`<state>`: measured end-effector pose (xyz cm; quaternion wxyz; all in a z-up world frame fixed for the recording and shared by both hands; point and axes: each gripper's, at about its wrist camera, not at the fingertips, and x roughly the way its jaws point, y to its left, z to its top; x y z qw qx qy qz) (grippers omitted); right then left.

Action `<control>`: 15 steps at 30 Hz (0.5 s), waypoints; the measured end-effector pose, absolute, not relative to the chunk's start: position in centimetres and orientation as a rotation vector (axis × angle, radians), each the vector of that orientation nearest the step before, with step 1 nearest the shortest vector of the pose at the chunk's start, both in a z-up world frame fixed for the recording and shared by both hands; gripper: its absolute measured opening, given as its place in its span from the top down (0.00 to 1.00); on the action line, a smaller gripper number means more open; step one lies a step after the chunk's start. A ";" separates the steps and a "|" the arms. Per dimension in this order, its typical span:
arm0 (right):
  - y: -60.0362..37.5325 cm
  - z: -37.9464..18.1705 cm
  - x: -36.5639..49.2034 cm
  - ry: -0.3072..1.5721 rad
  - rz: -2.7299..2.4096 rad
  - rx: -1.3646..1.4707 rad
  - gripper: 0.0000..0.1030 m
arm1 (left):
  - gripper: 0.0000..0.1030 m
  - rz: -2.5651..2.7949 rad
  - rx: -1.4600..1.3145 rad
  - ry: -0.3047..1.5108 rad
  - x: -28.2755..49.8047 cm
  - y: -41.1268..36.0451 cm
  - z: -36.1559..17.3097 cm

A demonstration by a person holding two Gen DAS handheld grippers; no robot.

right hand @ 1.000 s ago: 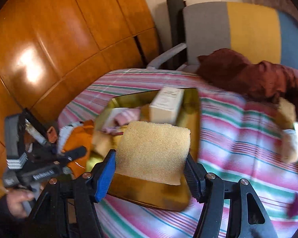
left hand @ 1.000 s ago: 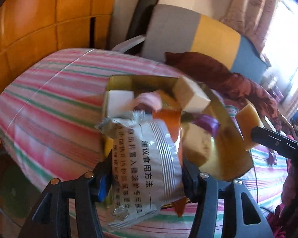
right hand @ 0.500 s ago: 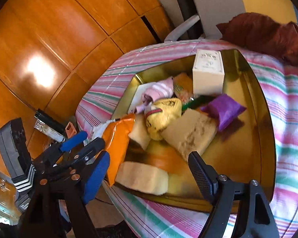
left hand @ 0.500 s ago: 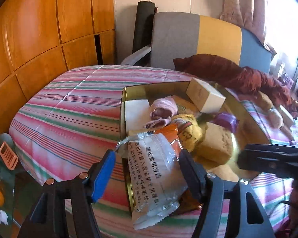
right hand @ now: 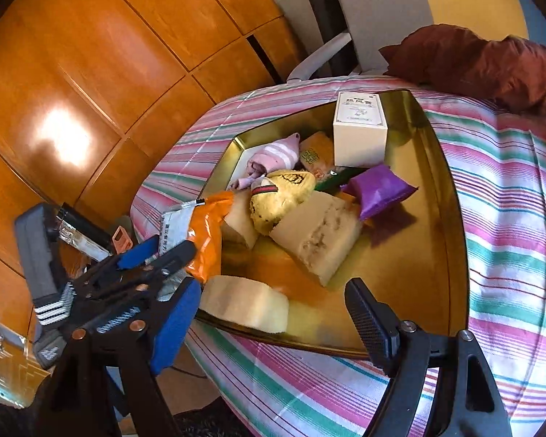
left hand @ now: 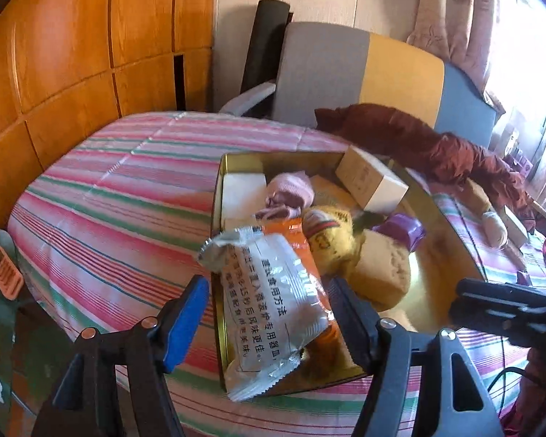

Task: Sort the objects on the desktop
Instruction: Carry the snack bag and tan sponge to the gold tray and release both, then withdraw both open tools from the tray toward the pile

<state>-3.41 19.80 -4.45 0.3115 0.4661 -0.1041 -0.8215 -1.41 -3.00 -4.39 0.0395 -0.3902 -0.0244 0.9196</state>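
Observation:
A gold tin tray [left hand: 451,244] [right hand: 433,240] sits on the striped tablecloth. It holds a white box [right hand: 360,127], pink socks [right hand: 273,156], a yellow pouch [right hand: 280,196], a purple packet [right hand: 378,189] and sponges [right hand: 316,233]. An orange and silver snack packet [left hand: 273,298] [right hand: 207,233] leans over the tray's near edge. My left gripper [left hand: 273,313] is open around it, jaws apart from it. My right gripper [right hand: 273,317] is open and empty above a pale sponge [right hand: 247,302] in the tray's near corner.
A grey, yellow and blue chair [left hand: 364,73] stands behind the table with a dark red cloth [left hand: 418,138] draped at the table's far right. Orange wooden wall panels [left hand: 72,54] lie to the left. An orange item [left hand: 3,273] sits low at the left.
My left gripper opened and let the snack packet rest on the tray's edge. My right gripper opened and dropped its sponge into the tray, then drew back.

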 end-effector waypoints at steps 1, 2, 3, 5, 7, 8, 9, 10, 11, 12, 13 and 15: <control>19.9 -4.4 -3.3 -0.268 -2.175 1.229 0.20 | 0.33 2.821 -1.189 -0.073 -1.5 -2.9 -4.1; 20.0 -4.3 -3.2 -0.262 -2.181 1.227 0.20 | 0.33 2.827 -1.178 -0.069 -1.4 -2.7 -3.7; 20.1 -4.3 -3.0 -0.256 -2.187 1.225 0.20 | 0.33 2.832 -1.166 -0.057 -1.3 -2.6 -3.3; 20.4 -4.2 -2.8 -0.245 -2.201 1.221 0.20 | 0.33 2.838 -1.143 -0.032 -1.0 -2.2 -2.6; 20.7 -4.1 -2.6 -0.236 -2.216 1.218 0.20 | 0.32 2.829 -1.125 -0.018 -0.8 -1.7 -1.9; 21.0 -4.0 -2.5 -0.235 -2.223 1.216 0.20 | 0.32 2.819 -1.118 -0.019 -0.7 -1.6 -1.6; 21.2 -3.9 -2.4 -0.237 -2.227 1.213 0.20 | 0.32 2.808 -1.107 -0.017 -0.6 -1.3 -1.3; 21.5 -3.9 -2.4 -0.239 -2.233 1.211 0.20 | 0.32 2.801 -1.089 -0.008 -0.5 -1.0 -1.0; 21.8 -3.8 -2.3 -0.240 -2.240 1.211 0.20 | 0.31 2.799 -1.079 0.003 -0.4 -0.8 -0.9; 22.1 -3.7 -2.3 -0.241 -2.248 1.209 0.20 | 0.30 2.798 -1.071 0.034 -0.3 -0.4 -0.7; 22.3 -3.7 -2.2 -0.240 -2.254 1.208 0.20 | 0.29 2.794 -1.071 0.051 -0.2 -0.1 -0.6; 23.1 -3.5 -2.2 -0.242 -2.270 1.206 0.20 | 0.28 2.772 -1.076 0.046 -0.2 0.2 -0.5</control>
